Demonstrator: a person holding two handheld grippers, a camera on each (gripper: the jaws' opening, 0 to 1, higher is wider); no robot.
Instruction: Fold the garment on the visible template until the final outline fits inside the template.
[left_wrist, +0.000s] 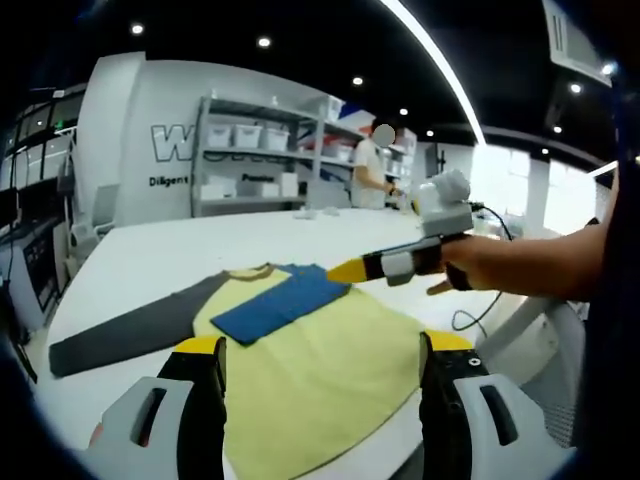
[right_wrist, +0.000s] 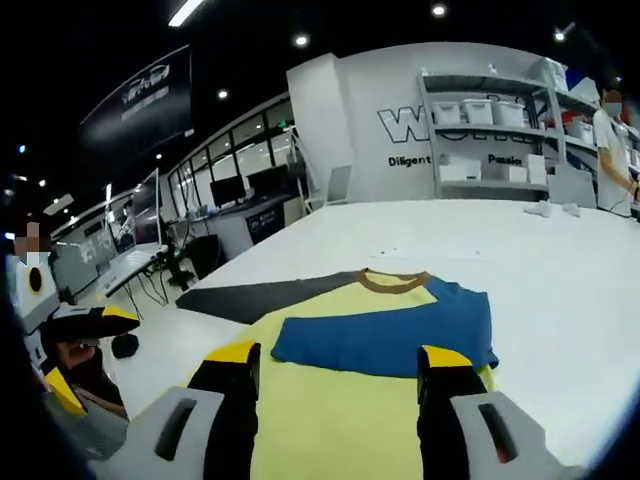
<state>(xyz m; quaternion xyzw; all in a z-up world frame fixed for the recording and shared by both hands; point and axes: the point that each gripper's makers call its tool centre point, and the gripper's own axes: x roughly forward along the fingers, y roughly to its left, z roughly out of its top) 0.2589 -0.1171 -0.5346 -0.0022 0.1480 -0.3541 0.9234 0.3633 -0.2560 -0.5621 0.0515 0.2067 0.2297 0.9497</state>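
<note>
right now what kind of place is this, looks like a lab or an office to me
Probably a robotics lab or demo workspace rather than a home: a big white table holds the yellow shirt, metal shelving with white storage bins lines a lettered wall, and desks with monitors run along one side.

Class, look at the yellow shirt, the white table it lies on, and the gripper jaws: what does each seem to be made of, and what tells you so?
Shirt: soft knit fabric, matte; it lies limp, with its blue sleeve folded flat.
Table: hard and smooth, slightly glossy, perhaps laminate.
Left gripper jaws: black with yellow tips, probably moulded plastic; uncertain.
</note>
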